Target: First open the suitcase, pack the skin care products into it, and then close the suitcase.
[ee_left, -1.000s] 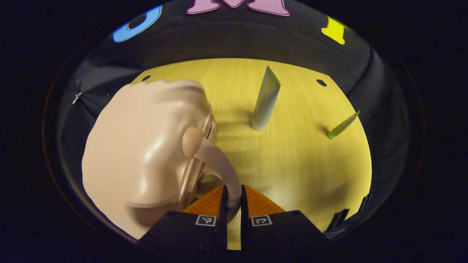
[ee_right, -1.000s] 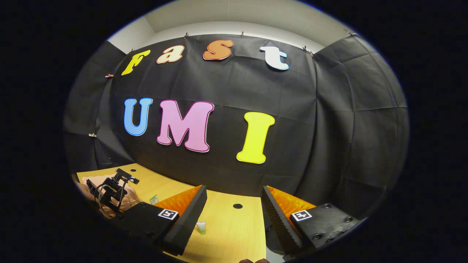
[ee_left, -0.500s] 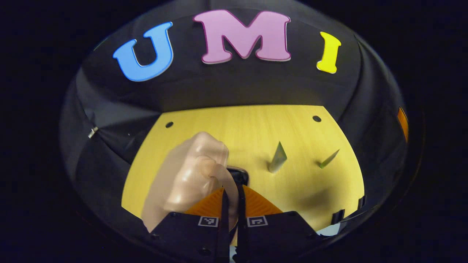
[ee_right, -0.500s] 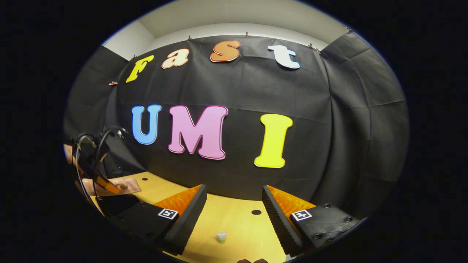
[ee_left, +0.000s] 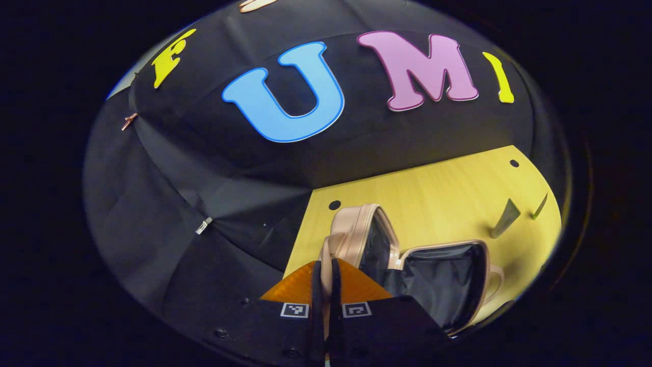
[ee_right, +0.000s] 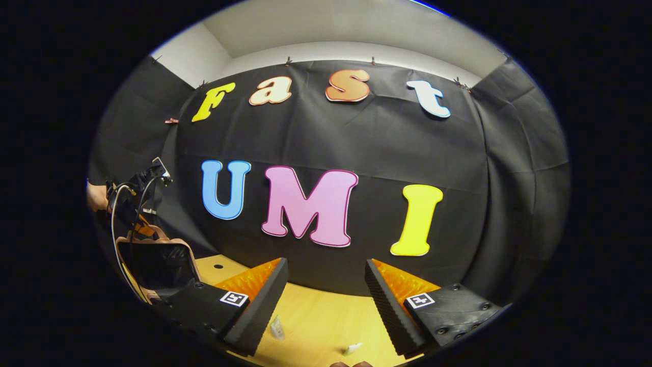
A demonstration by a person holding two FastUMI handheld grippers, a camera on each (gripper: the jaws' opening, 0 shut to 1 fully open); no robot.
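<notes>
In the left gripper view the small pink suitcase (ee_left: 351, 232) lies open on the yellow table (ee_left: 433, 188), its black lining (ee_left: 440, 285) showing. My left gripper (ee_left: 326, 261) is shut on the suitcase handle (ee_left: 330, 244) and holds the lid up. Two skin care tubes, one larger (ee_left: 504, 219) and one thin green (ee_left: 539, 206), stand on the table to the right. In the right gripper view my right gripper (ee_right: 324, 262) is open and holds nothing, above the table (ee_right: 316, 316). Below it are a tube (ee_right: 276, 327) and a smaller tube (ee_right: 352, 348). The raised lid (ee_right: 155, 262) hangs from the left gripper (ee_right: 137, 201).
A hand (ee_right: 94, 196) holds the left gripper at the far left of the right gripper view. Black cloth walls close the table's back and sides. Small dark holes (ee_left: 334, 205) mark the tabletop near its far corners. The table edge runs just left of the suitcase.
The left gripper has lifted and swung left with the handle, and the lid has gone from shut to wide open. The right gripper has tilted up a little and stays open.
</notes>
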